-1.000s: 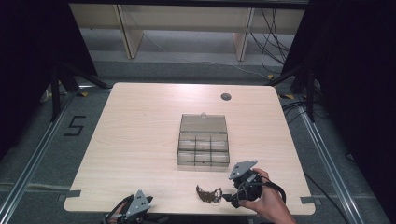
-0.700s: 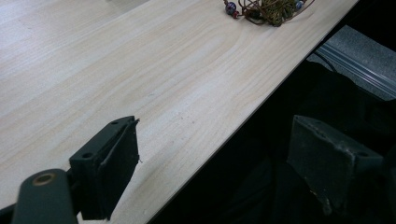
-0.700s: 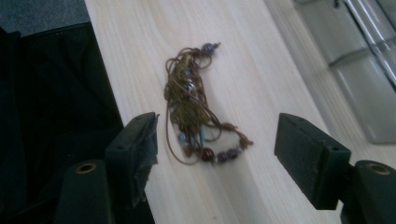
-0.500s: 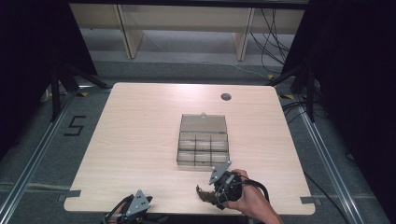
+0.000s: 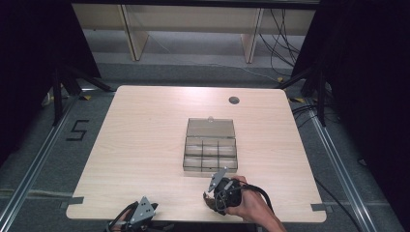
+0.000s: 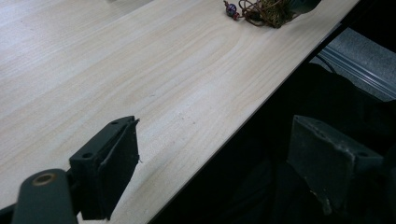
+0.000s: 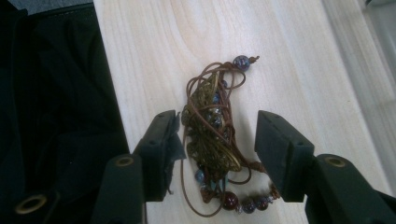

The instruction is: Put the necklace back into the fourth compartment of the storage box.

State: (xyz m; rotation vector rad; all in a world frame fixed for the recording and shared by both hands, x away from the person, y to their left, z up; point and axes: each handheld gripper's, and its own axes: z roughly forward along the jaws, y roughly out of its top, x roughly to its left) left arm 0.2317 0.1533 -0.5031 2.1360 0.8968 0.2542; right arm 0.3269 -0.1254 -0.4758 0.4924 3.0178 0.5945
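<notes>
A tangled bracelet (image 7: 210, 140) of brown cord, brass filigree and dark beads lies near the table's front edge (image 5: 209, 199). The left gripper view catches it far off at the top (image 6: 266, 9). My right gripper (image 7: 217, 119) points down over the bracelet, which lies between its pads. Its jaws have just been closing, and a gap still shows at the right pad (image 7: 273, 140). In the high view a hand holds this gripper (image 5: 215, 195). My left gripper (image 6: 215, 126) rests open at the table's front left edge (image 5: 140, 212), one pad over the wood and one past the edge.
A clear plastic compartment box (image 5: 210, 166) stands open just behind the right hand, its lid (image 5: 211, 128) laid back. A round cable hole (image 5: 234, 100) sits near the far edge. The pale wood table (image 5: 145, 145) has dark floor around it.
The right hand has moved left and slightly down from beside the box to over the bracelet, and its jaws have narrowed around it. The left gripper has not moved.
</notes>
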